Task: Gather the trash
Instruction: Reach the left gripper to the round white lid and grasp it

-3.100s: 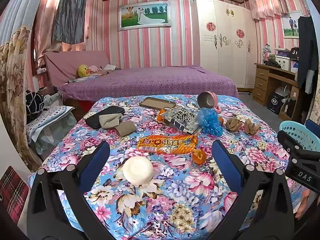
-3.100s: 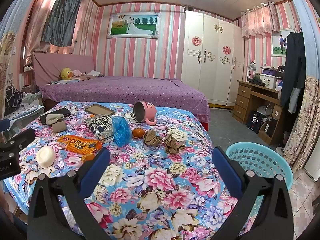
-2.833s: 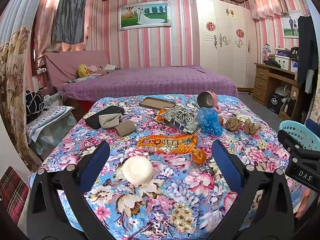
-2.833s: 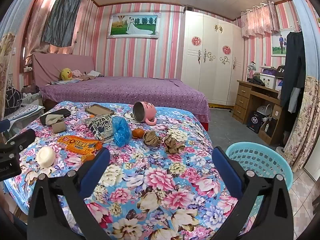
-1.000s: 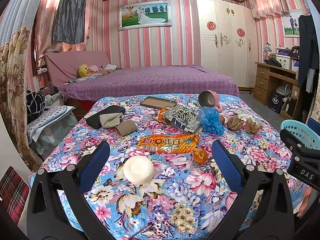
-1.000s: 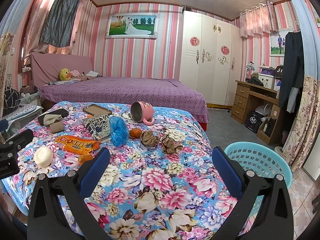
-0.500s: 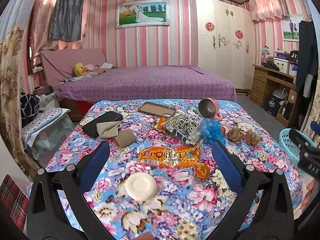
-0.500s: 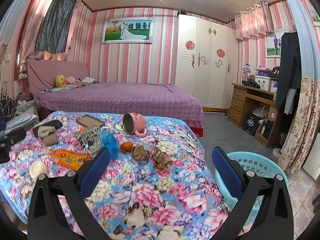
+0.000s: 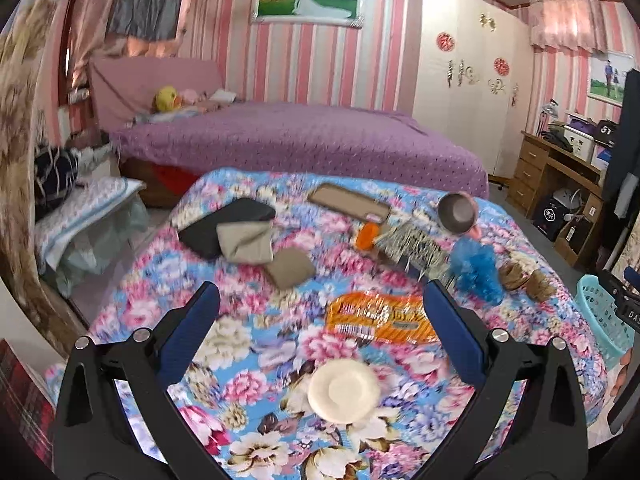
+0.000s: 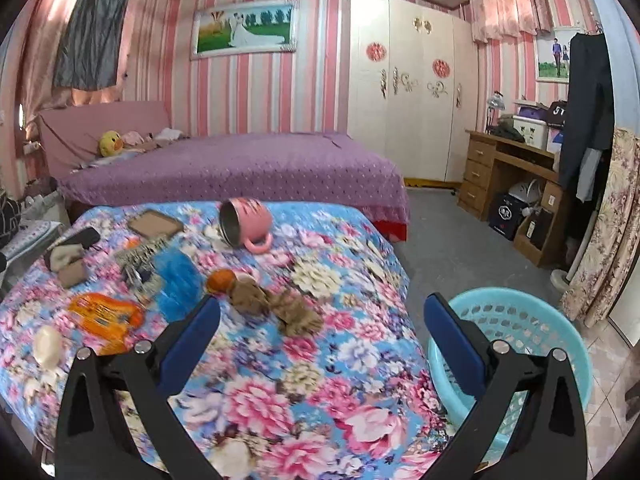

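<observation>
Left wrist: gripper (image 9: 320, 320) wide apart above floral table (image 9: 248, 344).

Blue floral-print cloth on the surface (image 9: 248, 344), orange snack wrapper (image 9: 380, 317), white round lid (image 9: 344, 391), crinkled blue bag (image 9: 477, 265), pink mug (image 10: 249, 221), brown crumpled wads (image 10: 276, 304), turquoise perforated basket (image 10: 516, 320), pink-and-white striped walls (image 10: 256, 92), purple dotted bed (image 10: 248, 168).

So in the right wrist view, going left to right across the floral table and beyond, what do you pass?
White round lid → orange snack wrapper → blue plastic bag → orange fruit → brown crumpled paper → blue basket.
</observation>
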The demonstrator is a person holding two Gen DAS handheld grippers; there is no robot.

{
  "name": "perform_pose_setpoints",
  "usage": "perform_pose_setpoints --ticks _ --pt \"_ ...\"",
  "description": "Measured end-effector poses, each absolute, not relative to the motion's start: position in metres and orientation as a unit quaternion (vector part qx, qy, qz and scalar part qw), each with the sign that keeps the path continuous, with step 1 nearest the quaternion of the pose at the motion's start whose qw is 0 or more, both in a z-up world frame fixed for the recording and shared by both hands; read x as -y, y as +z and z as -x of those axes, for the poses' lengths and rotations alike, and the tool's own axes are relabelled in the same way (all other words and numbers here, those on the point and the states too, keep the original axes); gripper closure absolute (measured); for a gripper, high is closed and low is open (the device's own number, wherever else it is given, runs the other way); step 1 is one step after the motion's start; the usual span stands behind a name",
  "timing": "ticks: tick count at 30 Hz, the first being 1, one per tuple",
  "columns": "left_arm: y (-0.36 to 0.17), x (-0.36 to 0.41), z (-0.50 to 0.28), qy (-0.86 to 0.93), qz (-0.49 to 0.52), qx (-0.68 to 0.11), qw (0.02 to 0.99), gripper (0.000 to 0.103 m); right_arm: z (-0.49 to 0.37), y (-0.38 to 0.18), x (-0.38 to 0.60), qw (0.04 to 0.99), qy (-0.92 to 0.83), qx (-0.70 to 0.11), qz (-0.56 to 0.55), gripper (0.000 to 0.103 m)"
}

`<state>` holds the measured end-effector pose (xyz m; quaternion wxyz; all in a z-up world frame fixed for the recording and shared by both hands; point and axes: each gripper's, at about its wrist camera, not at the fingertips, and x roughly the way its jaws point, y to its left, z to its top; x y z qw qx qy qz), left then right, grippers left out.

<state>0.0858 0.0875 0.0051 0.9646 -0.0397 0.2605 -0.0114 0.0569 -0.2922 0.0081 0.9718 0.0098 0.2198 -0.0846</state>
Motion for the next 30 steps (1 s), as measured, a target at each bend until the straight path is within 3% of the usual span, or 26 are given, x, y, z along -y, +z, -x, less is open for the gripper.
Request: perform_pose_setpoints --ticks 7,14,23,26,28,30 --pt "-0.039 -0.085 -0.094 0.025 0.015 -0.297 0.954 0.005 -0.049 -0.001 0.299 0.974 -0.098 -0.205 0.005 0.004" --pt "-0.069 -0.068 -0.092 0.050 -0.048 -0.311 0.948 0.005 -0.044 -0.006 0.327 0.973 -0.123 -0.188 -0.052 0.004" --pt "-0.084 -0.048 -0.096 -0.006 -0.049 -0.336 0.941 0.005 -0.055 -0.020 0.320 0.963 -0.145 -0.224 -0.017 0.004" --pt "-0.086 -0.045 -0.096 -0.018 -0.043 -0.337 0.940 0.016 -0.057 -0.024 0.309 0.962 -0.146 -0.230 -0.004 0.004" --pt "-0.089 -0.042 -0.098 -0.033 -0.043 -0.353 0.934 0.035 -0.058 -0.026 0.300 0.961 -0.143 -0.235 0.001 0.004" --pt "-0.089 -0.041 -0.099 -0.034 -0.042 -0.355 0.933 0.042 -0.058 -0.028 0.293 0.961 -0.138 -0.241 0.001 0.004"
